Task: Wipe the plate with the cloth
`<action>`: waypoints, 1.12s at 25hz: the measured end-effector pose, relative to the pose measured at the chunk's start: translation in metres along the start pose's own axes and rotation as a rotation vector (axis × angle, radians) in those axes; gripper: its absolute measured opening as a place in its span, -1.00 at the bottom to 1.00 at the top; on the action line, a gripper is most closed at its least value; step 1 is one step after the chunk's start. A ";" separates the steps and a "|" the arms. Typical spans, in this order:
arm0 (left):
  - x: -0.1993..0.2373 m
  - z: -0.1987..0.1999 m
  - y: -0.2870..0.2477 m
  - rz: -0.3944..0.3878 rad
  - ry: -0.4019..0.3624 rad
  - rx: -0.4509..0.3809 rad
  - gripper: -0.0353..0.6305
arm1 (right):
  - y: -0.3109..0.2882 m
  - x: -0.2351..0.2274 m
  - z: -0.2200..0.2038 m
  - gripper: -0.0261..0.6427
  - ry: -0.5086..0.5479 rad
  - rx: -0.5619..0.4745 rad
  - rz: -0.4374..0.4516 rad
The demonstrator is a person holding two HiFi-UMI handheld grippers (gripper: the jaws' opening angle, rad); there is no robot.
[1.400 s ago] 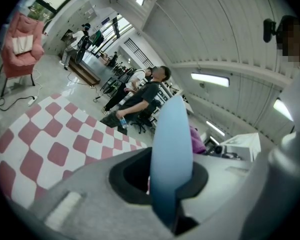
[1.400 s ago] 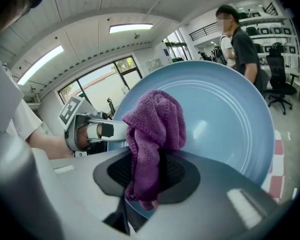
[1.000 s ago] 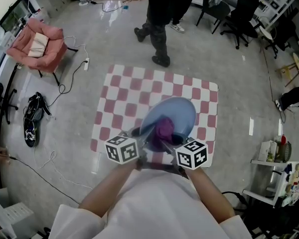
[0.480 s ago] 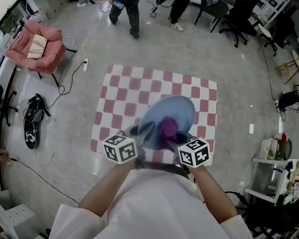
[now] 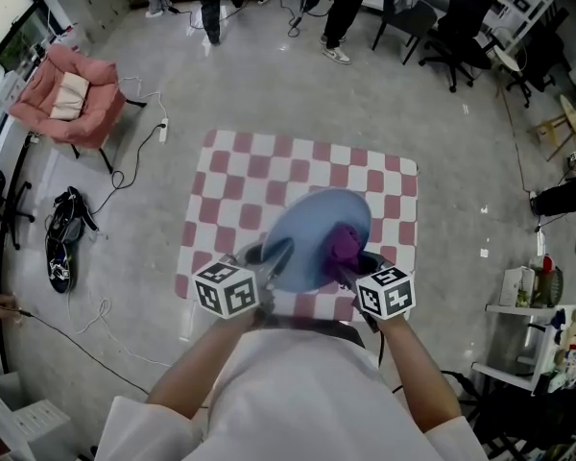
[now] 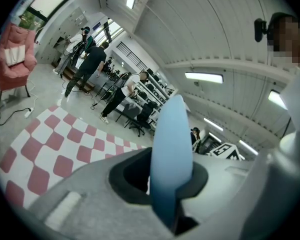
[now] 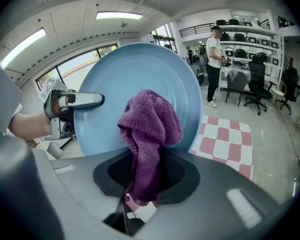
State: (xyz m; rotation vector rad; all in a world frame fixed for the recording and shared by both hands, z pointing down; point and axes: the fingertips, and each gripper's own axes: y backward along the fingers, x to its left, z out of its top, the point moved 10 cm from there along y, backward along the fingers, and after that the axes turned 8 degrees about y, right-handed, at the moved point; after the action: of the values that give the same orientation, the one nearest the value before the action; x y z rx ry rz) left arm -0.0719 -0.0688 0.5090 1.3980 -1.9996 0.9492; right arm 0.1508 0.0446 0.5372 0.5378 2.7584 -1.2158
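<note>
Cloth [image 5: 343, 244] shifting rightward across plate [image 5: 307, 230], now nearing plate's right rim. Right gripper [image 7: 142, 184] clenching cloth against plate face. Left gripper [image 6: 172, 184] pinching plate's left rim, holding it tilted above checkered mat [image 5: 240, 176]. Remaining face lying left of cloth, toward left gripper.

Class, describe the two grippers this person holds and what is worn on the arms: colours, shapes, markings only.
The left gripper and right gripper have smooth grey bodies with dark rounded pads at the jaws. Each carries a white cube printed with black square markers. The person wears white short sleeves.
</note>
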 end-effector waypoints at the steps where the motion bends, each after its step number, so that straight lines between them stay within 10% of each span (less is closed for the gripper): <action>1: 0.001 0.000 0.000 -0.001 -0.007 0.003 -0.73 | 0.001 -0.002 0.000 -0.61 -0.002 0.000 -0.008; 16: 0.007 0.010 0.004 0.012 -0.182 0.052 -0.73 | 0.035 -0.026 0.012 -0.62 -0.026 -0.082 -0.089; 28: 0.000 0.015 0.001 0.012 -0.465 0.151 -0.73 | 0.067 -0.046 0.039 -0.62 0.006 -0.138 -0.129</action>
State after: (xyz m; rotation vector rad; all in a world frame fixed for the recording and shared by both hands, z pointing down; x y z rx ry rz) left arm -0.0730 -0.0808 0.4992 1.8255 -2.3039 0.8516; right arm 0.2140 0.0449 0.4733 0.3573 2.8937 -1.0376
